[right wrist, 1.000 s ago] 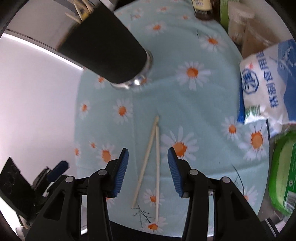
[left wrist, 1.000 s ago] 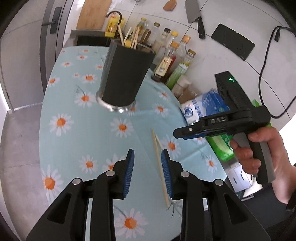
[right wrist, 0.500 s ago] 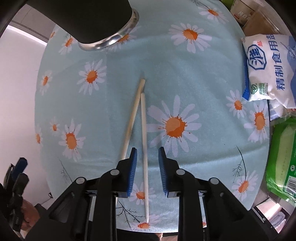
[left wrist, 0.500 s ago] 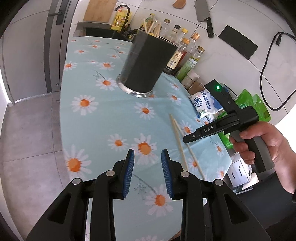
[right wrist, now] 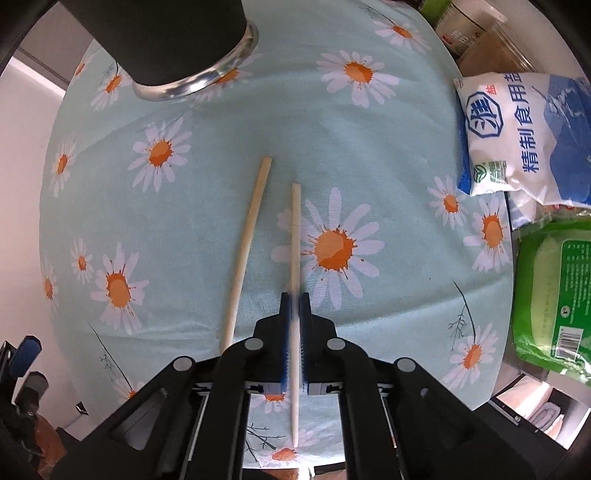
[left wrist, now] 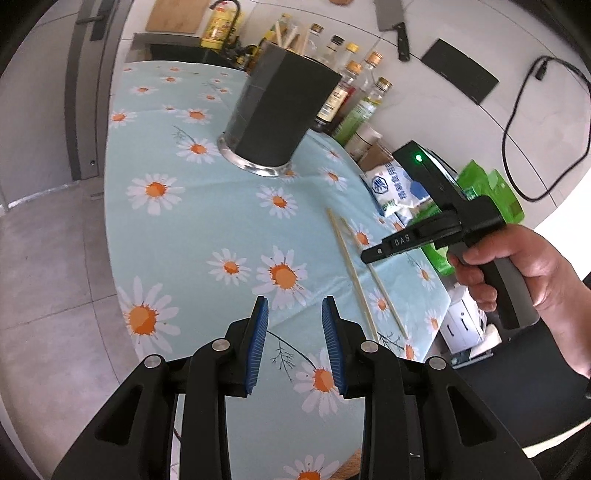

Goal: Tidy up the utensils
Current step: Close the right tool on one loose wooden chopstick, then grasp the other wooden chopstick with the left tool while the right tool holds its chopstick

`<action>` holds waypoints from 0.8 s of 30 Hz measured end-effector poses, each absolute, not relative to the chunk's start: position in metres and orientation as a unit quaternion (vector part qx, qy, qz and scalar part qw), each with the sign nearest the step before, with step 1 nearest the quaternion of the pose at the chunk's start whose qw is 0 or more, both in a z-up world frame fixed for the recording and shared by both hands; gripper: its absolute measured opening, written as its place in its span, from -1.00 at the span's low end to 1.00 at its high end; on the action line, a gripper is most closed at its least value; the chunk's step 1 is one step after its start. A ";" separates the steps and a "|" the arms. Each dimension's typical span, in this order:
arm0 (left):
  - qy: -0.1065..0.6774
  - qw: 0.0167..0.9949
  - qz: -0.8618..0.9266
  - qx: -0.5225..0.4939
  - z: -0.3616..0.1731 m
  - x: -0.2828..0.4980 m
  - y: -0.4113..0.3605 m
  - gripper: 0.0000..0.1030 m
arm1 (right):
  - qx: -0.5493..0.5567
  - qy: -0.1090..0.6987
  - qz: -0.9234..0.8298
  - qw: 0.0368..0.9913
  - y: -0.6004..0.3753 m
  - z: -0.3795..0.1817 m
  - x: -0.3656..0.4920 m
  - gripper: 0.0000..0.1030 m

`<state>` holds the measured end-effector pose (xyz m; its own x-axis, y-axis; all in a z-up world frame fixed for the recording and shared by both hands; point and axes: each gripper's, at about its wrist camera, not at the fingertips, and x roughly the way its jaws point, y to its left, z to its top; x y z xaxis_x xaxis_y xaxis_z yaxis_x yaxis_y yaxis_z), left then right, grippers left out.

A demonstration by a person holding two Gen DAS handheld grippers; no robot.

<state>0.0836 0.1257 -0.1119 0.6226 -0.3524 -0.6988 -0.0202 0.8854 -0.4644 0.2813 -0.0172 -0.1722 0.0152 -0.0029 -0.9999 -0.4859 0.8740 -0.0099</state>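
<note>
Chopstick pinched in right gripper on daisy tablecloth; left gripper parted, empty.

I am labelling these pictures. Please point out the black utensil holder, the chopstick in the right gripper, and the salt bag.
black utensil holder (left wrist: pixel 280 110), left wrist view, side wall.
chopstick (right wrist: pixel 295 236), right wrist view, bare shaft.
salt bag (right wrist: pixel 517 136), right wrist view, printed front.

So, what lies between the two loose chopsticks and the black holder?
Only bare daisy tablecloth, seen in the right wrist view, between the pale wooden chopsticks and the black cylindrical utensil holder.
</note>
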 end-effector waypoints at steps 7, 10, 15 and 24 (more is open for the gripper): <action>0.438 0.870 -0.110 -0.196 -0.109 0.101 0.115 -0.44 | -0.139 0.681 0.187 0.695 -0.049 -0.163 0.287 -0.89; 0.449 0.865 -0.116 -0.189 -0.108 0.114 0.103 -0.44 | -0.117 0.675 0.204 0.699 -0.067 -0.151 0.285 -0.89; 0.472 0.858 -0.114 -0.166 -0.108 0.137 0.078 -0.44 | -0.087 0.656 0.247 0.708 -0.086 -0.130 0.281 -0.89; 0.530 0.832 -0.083 -0.140 -0.124 0.189 0.034 -0.44 | -0.036 0.644 0.301 0.703 -0.121 -0.105 0.301 -0.89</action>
